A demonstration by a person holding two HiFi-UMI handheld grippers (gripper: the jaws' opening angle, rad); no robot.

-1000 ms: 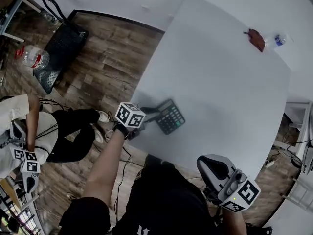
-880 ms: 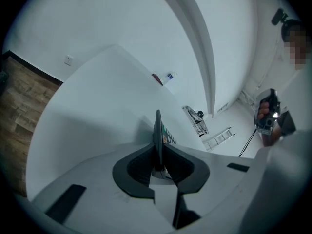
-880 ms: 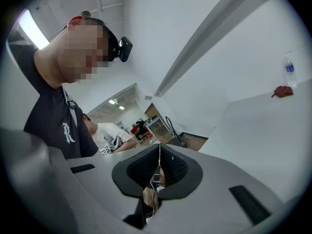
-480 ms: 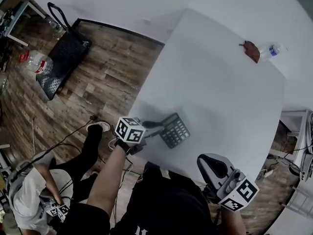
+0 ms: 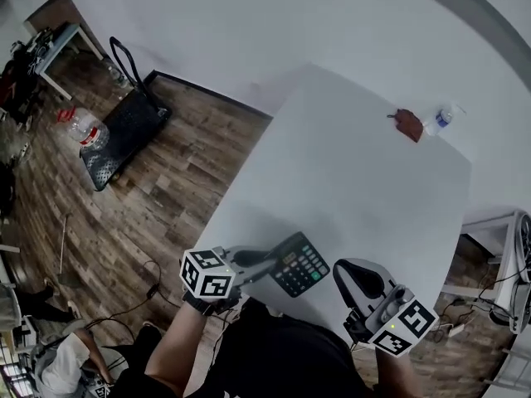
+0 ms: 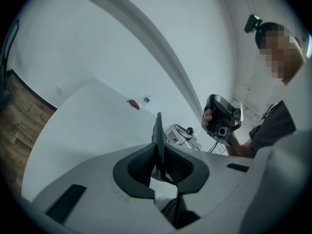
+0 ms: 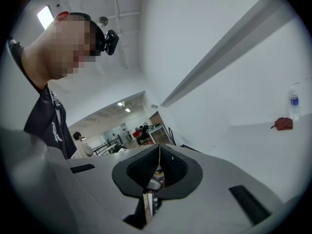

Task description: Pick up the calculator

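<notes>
The black calculator (image 5: 300, 264) hangs in the air above the near edge of the white table (image 5: 357, 181), keys facing up. My left gripper (image 5: 272, 262) is shut on its left end. In the left gripper view the calculator (image 6: 158, 128) shows edge-on, standing up between the ribbed pads (image 6: 142, 164) of the left gripper (image 6: 159, 150). My right gripper (image 5: 365, 290) is held low at the near right, off the table's edge, and also shows as the right gripper (image 6: 222, 118) in a hand. Its own view shows the right gripper (image 7: 159, 161) with pads together and nothing between them.
A brown-red object (image 5: 407, 124) and a small water bottle (image 5: 440, 119) lie at the table's far corner. On the wooden floor to the left stand a black cart (image 5: 124, 135) and a big water jug (image 5: 83, 128). A person (image 5: 62, 370) sits low at the left.
The left gripper has risen with the calculator, which has left the table top and come nearer to me. The right gripper has shifted only a little.
</notes>
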